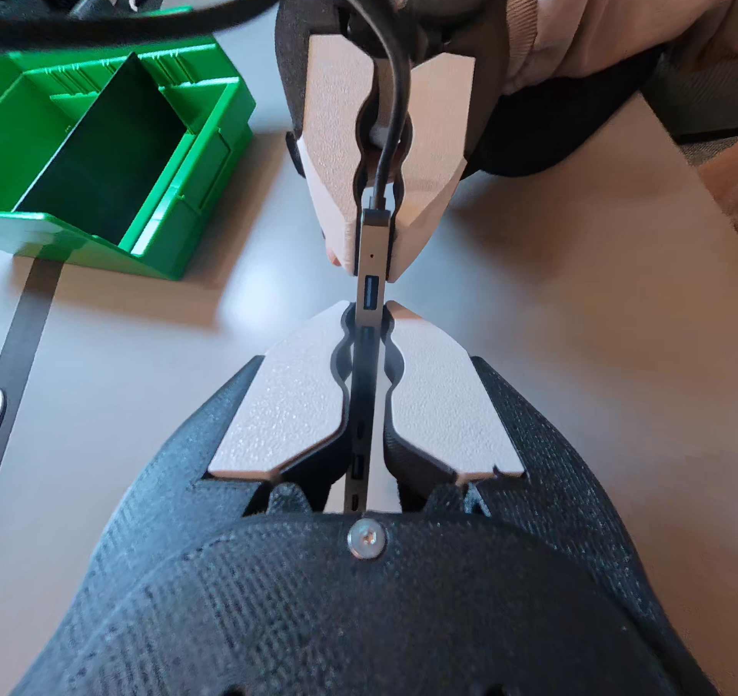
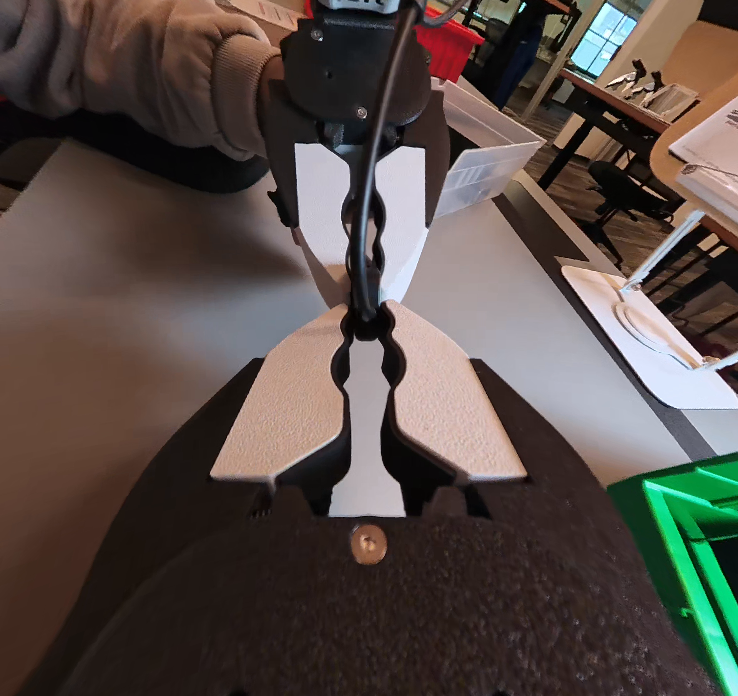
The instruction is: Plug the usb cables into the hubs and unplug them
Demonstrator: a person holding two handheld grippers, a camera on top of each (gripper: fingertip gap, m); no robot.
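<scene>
Grey table (image 1: 559, 317): both hand-held grippers clamp hub (image 1: 373, 273)

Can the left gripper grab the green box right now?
Probably not yet. The left gripper has its fingers shut on the grey USB hub, which the right gripper also pinches at the cable end. The green bin sits nearby with nothing between, so it likely could after letting go.

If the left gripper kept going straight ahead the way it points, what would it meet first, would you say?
Most likely the right gripper, tip to tip just ahead and clamping the far end of the same grey hub the left gripper holds; the gap looks slight.
</scene>
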